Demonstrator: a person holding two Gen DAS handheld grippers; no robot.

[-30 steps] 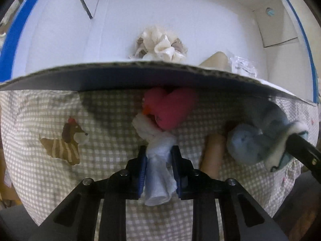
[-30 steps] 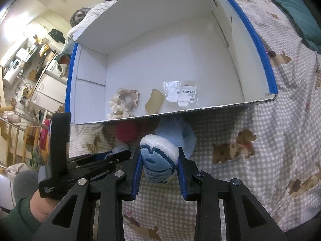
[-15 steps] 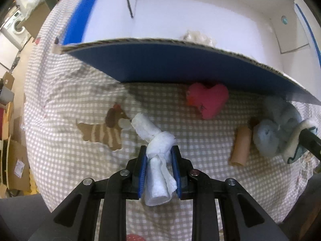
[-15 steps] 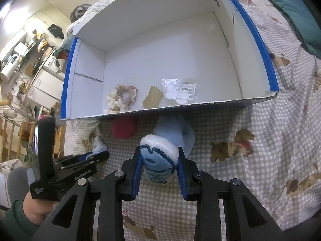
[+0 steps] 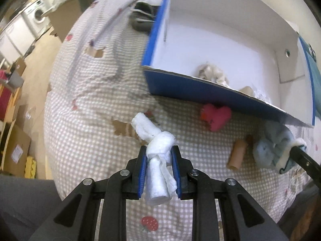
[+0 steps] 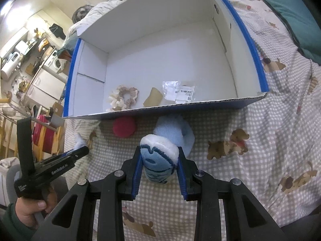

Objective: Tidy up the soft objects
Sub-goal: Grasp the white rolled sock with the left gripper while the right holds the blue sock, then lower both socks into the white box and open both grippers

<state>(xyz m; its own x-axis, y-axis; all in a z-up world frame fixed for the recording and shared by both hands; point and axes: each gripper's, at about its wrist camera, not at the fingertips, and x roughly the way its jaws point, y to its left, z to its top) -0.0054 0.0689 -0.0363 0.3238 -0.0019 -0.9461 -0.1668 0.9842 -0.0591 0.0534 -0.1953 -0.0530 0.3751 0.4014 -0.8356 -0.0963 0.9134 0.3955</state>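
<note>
Your left gripper (image 5: 158,156) is pinching a knotted white cloth (image 5: 155,152) right at the knot, blue pads pressed against both sides, one rolled end hanging back toward the camera and the other sticking out forward over the checked bedspread (image 5: 90,120). You are holding it clear of the blue and white cardboard box (image 5: 200,88), off that box's near left corner, and in the right wrist view the left gripper (image 6: 80,150) is showing at the far left with a white tip of cloth poking past its fingers.

Your right gripper (image 6: 159,156) is clamping a light blue plush sock (image 6: 158,156) with a white fluffy cuff, the cuff bulging up between the pads while the rest of the sock is trailing forward onto the bedspread (image 6: 260,130) toward the box's near wall (image 6: 180,110).

A pink heart-shaped plush (image 5: 215,116) is lying on the bedspread just beside the box's near wall, partly tucked under its overhang, and a tan cardboard tube (image 5: 237,155) is resting between the heart and the blue sock (image 5: 274,150).

Inside the box, a beige and cream scrunchie (image 6: 123,98) is sitting near the front wall toward the left, a tan piece of cardboard (image 6: 153,98) is lying just beside it, and a clear plastic packet with a barcode label (image 6: 178,93) is touching that piece on its right
</note>
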